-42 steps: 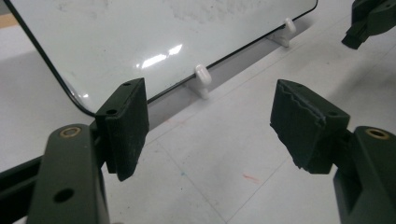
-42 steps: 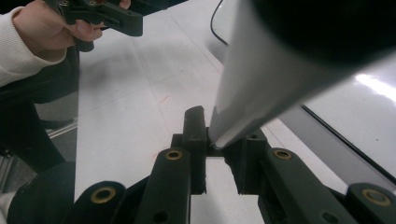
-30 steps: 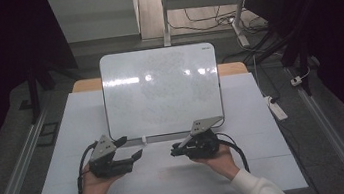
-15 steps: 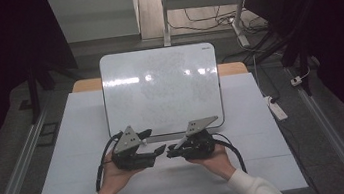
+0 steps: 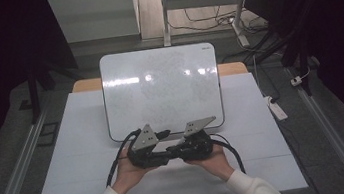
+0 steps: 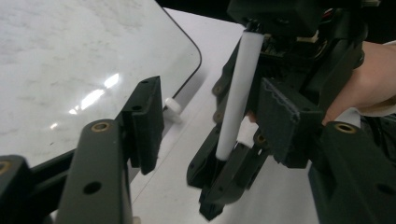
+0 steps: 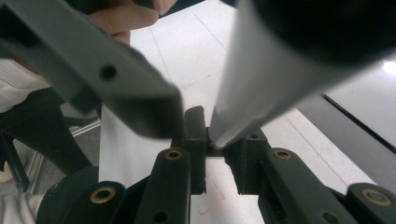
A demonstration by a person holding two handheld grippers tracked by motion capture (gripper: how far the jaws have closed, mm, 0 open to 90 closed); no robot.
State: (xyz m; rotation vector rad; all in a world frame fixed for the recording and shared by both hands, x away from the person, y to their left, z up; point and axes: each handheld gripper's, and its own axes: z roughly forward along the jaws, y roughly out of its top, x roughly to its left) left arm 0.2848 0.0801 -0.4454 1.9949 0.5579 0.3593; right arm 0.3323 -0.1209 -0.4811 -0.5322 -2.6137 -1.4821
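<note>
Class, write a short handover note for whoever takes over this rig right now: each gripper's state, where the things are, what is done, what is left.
Right gripper: shut on the white cylindrical marker.
Left gripper: jaws have just been closing, one on each side of the marker, pads not yet pressing.
Things: both grippers meet in front of the glossy white whiteboard, which lies on the white table.
Done: marker picked up and presented to the left gripper.
Left: probably close the left jaws on the marker; the board carries faint marks.

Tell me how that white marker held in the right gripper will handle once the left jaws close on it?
The white marker looks rigid and straight, so it probably won't bend. Its smooth round barrel may slip or twist between pads. It seems light. The left gripper, jaws just closing, hasn't pinched it yet.
</note>
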